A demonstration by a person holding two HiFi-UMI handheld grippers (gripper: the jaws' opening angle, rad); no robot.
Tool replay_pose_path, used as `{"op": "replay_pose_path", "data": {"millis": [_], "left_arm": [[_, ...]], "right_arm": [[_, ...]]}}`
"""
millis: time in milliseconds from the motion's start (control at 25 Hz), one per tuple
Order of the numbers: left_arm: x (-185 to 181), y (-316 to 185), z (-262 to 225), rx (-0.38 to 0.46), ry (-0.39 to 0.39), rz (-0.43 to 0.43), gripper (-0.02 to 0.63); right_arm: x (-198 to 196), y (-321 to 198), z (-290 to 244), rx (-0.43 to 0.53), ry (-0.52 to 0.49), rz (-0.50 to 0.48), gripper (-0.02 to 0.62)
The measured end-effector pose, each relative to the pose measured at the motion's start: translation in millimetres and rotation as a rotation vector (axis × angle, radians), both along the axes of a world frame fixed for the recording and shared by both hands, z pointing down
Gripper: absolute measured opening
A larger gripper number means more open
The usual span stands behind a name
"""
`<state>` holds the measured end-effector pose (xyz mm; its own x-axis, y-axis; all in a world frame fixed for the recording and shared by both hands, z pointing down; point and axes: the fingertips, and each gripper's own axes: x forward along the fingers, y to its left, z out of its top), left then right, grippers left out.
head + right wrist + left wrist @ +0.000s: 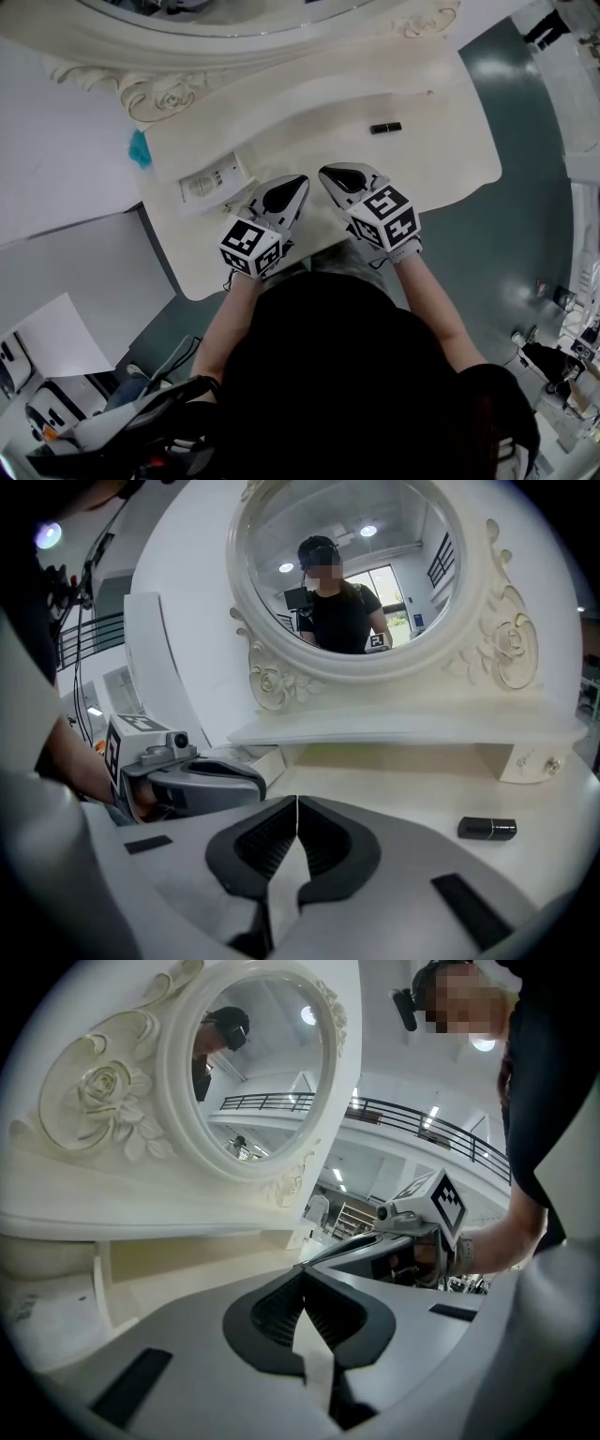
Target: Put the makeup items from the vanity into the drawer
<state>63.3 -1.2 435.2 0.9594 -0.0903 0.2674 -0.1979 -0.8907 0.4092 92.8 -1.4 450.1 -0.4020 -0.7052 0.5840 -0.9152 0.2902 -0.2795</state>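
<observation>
Held left gripper [302, 1279] and right gripper [297, 801] clenched, empty, above the vanity [441, 159], black tube [385, 127] not yet collected for the drawer.

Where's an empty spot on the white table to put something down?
The widest bare patch is mid vanity top, between the white box and the black tube. The right end past the tube is bare too. The front edge is crowded: left tongs and right tongs hang there.
</observation>
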Motion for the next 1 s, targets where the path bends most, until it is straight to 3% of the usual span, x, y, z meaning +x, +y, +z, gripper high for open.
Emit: {"op": "replay_pose_path", "data": {"millis": [360, 440, 640, 800, 1000], "left_arm": [[25.9, 1.5, 12.5, -0.024, -0.018, -0.024, 0.014], [30.0, 0.5, 15.3, -0.033, -0.020, -0.039, 0.014], [37.5, -3.2, 18.3, -0.041, -0.020, -0.077, 0.014], [41.6, -6.7, 21.9, -0.044, -0.028, -0.114, 0.014], [48.8, -4.9, 24.1, -0.046, -0.038, -0.142, 0.014]], "right_arm": [[32.5, 6.8, 16.4, -0.034, 0.000, -0.021, 0.023], [51.3, 9.0, 24.0, -0.048, 0.066, -0.040, 0.025], [132.3, 17.4, 44.7, -0.125, 0.339, -0.117, 0.031], [171.2, 14.7, 53.8, -0.169, 0.443, -0.221, 0.139], [186.1, 9.5, 76.8, -0.236, 0.538, -0.404, 0.175]]}}
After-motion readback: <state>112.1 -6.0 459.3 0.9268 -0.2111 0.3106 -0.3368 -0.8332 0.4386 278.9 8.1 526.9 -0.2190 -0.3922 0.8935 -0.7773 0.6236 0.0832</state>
